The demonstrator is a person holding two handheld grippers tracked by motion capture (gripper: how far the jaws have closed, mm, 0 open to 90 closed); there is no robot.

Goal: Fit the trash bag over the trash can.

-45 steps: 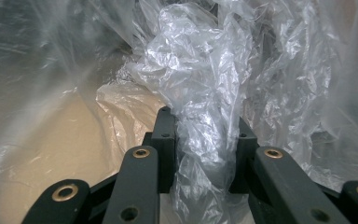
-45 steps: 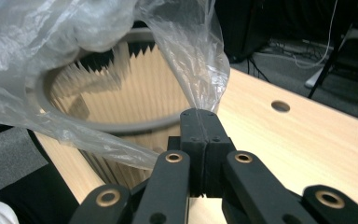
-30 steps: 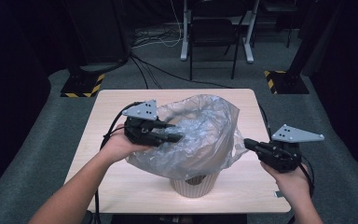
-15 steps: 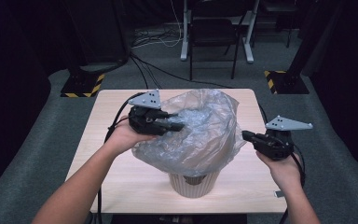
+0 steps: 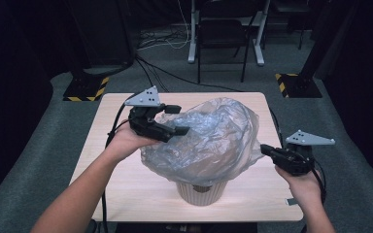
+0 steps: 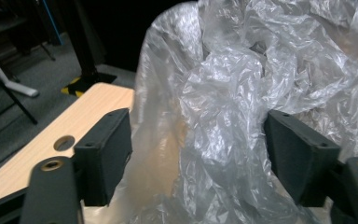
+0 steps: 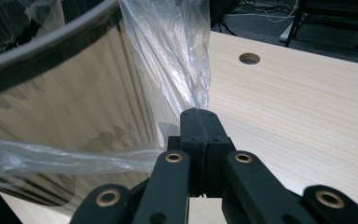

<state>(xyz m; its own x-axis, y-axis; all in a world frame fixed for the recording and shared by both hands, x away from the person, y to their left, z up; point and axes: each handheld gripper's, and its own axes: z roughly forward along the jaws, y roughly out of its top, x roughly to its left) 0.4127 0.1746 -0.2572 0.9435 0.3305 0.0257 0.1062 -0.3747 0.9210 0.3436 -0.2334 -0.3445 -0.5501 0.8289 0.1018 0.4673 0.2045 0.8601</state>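
A clear plastic bag billows over a ribbed, pale bin that stands near the front edge of the light wooden surface; the film drapes down around the bin's rim and hides most of it, leaving only the lower wall showing in the high view. In the right gripper view the bin's dark rim and ribbed side stand just to the left of the jaws, with a sheet of the bag hanging beside it. The right gripper sits at the bag's right edge, its jaws pressed together on a fold of the film, which runs off leftward from the pinch in its own view. The left gripper is at the bag's upper left side, its jaws spread wide with crumpled plastic bulging between them but not clamped. Each gripper is held in a person's hand, forearms coming in from the bottom. Beyond the surface lie grey carpet, black cables, a chair and stand bases marked with yellow-and-black tape.
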